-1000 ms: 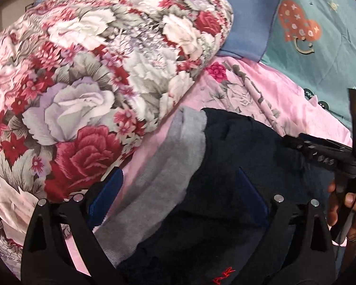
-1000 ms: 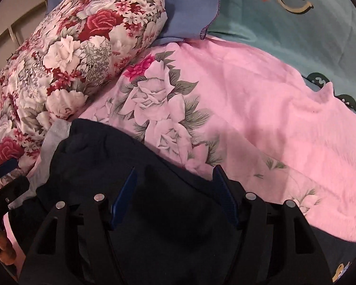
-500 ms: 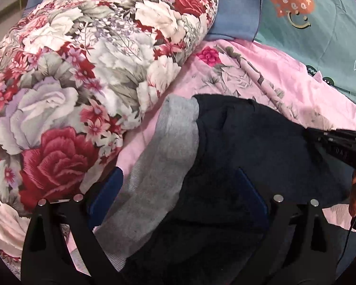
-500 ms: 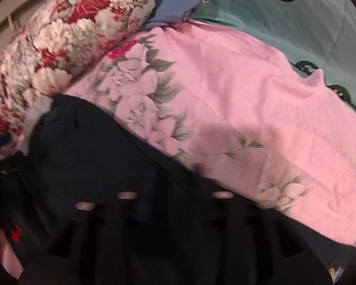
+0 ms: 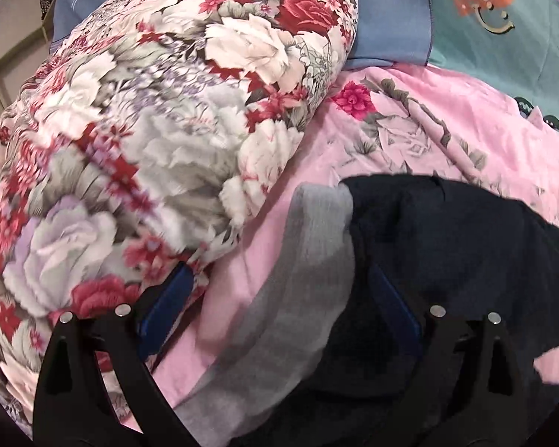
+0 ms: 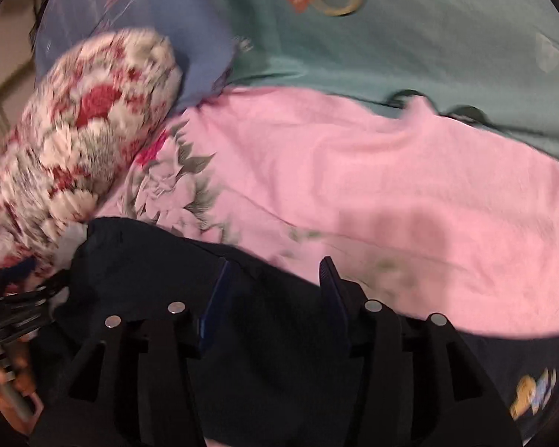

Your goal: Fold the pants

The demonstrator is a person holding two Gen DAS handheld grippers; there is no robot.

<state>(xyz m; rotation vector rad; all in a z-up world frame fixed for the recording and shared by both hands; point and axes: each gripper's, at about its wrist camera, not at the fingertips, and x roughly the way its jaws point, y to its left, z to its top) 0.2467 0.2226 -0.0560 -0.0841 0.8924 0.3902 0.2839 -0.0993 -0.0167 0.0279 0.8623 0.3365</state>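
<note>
The dark navy pants (image 5: 447,260) lie folded on the pink floral sheet (image 5: 447,141), with their grey waistband (image 5: 302,298) turned out on the left. My left gripper (image 5: 279,298) is open, its blue pads on either side of the waistband, just above the cloth. In the right wrist view the pants (image 6: 149,268) fill the lower part. My right gripper (image 6: 272,290) is open over the pants' far edge, holding nothing. The left gripper's body and a hand show at the lower left (image 6: 15,305).
A big rolled floral quilt (image 5: 149,149) lies to the left, touching the left gripper's left finger. A blue pillow (image 5: 387,15) and a teal blanket (image 6: 410,44) lie at the back. The pink sheet (image 6: 391,193) spreads to the right.
Both grippers have drawn back and tilted up from the pants. The right gripper has left the left wrist view. The right view now shows more of the teal blanket.
</note>
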